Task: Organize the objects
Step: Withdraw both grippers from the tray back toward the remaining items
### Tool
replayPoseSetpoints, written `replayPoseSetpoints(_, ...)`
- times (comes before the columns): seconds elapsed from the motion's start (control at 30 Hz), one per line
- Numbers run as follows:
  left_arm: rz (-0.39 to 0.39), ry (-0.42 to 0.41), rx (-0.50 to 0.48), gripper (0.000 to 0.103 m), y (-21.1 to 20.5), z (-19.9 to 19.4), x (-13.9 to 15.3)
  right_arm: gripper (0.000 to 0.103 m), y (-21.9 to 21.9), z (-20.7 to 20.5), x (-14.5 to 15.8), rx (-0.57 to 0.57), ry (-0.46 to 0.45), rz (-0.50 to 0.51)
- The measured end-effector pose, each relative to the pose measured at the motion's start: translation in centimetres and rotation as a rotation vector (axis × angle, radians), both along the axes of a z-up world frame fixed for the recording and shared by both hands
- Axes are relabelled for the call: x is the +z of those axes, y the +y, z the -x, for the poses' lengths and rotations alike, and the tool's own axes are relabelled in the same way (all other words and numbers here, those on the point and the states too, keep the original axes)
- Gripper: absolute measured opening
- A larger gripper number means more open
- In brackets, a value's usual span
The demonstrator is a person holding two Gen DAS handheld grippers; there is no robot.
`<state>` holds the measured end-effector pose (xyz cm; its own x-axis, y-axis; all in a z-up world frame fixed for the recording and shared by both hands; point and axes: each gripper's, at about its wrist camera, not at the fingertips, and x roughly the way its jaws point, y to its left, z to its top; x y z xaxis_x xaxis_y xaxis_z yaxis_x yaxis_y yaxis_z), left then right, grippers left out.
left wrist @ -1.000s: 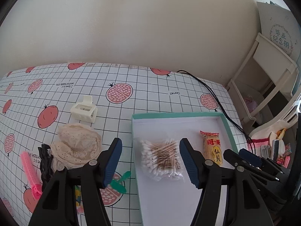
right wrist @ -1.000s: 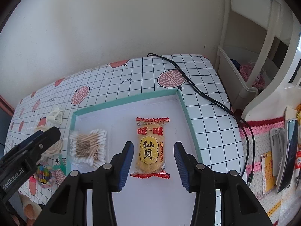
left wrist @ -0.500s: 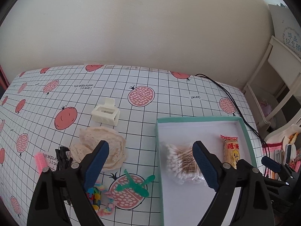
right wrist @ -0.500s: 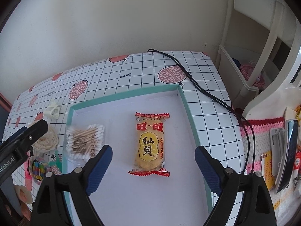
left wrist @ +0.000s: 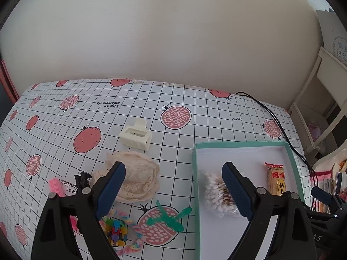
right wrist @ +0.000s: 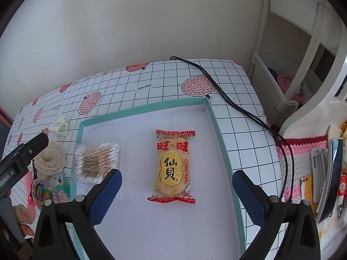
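Observation:
A teal-rimmed white box [right wrist: 213,117] [left wrist: 238,144] lies on the table. Inside it rest a yellow rice-cracker packet [right wrist: 172,164] [left wrist: 275,179] and a bag of cotton swabs [right wrist: 96,161] [left wrist: 216,192]. Left of the box lie a cream lace scrunchie [left wrist: 138,177], a cream hair claw [left wrist: 136,137], a green plastic clip [left wrist: 169,217], a multicoloured puzzle toy [left wrist: 116,230] and a pink comb [left wrist: 56,187]. My left gripper [left wrist: 173,190] is open above the gap between scrunchie and box, holding nothing. Wide open over the box, my right gripper [right wrist: 176,195] straddles the cracker packet from above.
A black cable [right wrist: 234,104] runs across the table's right side past the box. White shelving [right wrist: 282,86] stands to the right, and a crocheted mat [right wrist: 303,151] beside it holds small items. A black hair clip [left wrist: 82,179] lies by the comb.
Both grippers opened wide and pulled back from the box. The swab bag and cracker packet now lie free in the box. The left view shifted left toward the loose items.

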<state>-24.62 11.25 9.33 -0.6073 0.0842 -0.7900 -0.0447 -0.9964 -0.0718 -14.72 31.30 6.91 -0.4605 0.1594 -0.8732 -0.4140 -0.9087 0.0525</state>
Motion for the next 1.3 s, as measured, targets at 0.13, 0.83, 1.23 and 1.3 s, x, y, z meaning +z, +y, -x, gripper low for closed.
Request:
replayPoseSetpoints(0.13,-0.002,-0.002,-0.009,0.091,-0.1,-0.2,0.3,0.103,-0.1,0.1,0.0,0.003,-0.006,-0.004)
replayPoseSetpoints(0.83,-0.007,0.006,0.017,0.091,-6.6,-6.6,6.0,0.103,-8.1,-3.1,5.9,0.078,0.036,0.004)
replayPoseSetpoints(1.23,-0.033,-0.051,0.068,0.091,-12.1,-11.2,4.9,0.103,-16.8,-4.3,5.0,0.209,0.002,0.032)
replayPoseSetpoints(1.3,-0.051,-0.061,0.086,0.091,-13.2,-11.8,4.6,0.103,-17.9,-4.7,4.6,0.231,-0.009,0.014)
